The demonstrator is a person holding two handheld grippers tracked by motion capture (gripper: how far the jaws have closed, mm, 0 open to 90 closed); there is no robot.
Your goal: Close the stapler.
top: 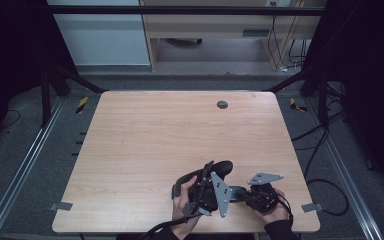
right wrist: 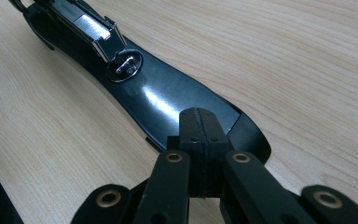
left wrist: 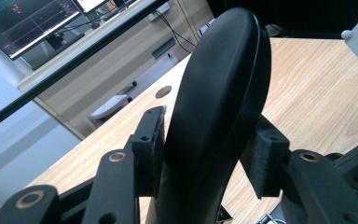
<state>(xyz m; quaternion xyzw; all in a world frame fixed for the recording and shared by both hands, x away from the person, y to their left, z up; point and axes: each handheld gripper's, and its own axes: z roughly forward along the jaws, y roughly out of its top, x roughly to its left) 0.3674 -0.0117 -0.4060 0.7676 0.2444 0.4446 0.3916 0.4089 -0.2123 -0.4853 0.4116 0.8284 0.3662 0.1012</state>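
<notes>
A black stapler lies open near the table's front edge. Its rounded top cover (left wrist: 219,84) stands up between the jaws of my left gripper (left wrist: 205,149), whose pads (left wrist: 154,140) press on both of its sides. In the high view the cover's end (top: 223,167) sticks out past the left gripper (top: 211,174). The stapler's glossy base (right wrist: 168,100) lies flat on the wood, with its metal anvil (right wrist: 126,65) and chrome magazine (right wrist: 91,25) farther along. My right gripper (right wrist: 199,135) is shut, jaws together, with its tips on the near end of the base; it comes in from the right (top: 241,192).
The light wooden table (top: 145,130) has a round cable grommet (top: 222,104) near its far edge. Black frame posts and cables stand around the table. A monitor (left wrist: 23,21) and a desk are beyond the far edge.
</notes>
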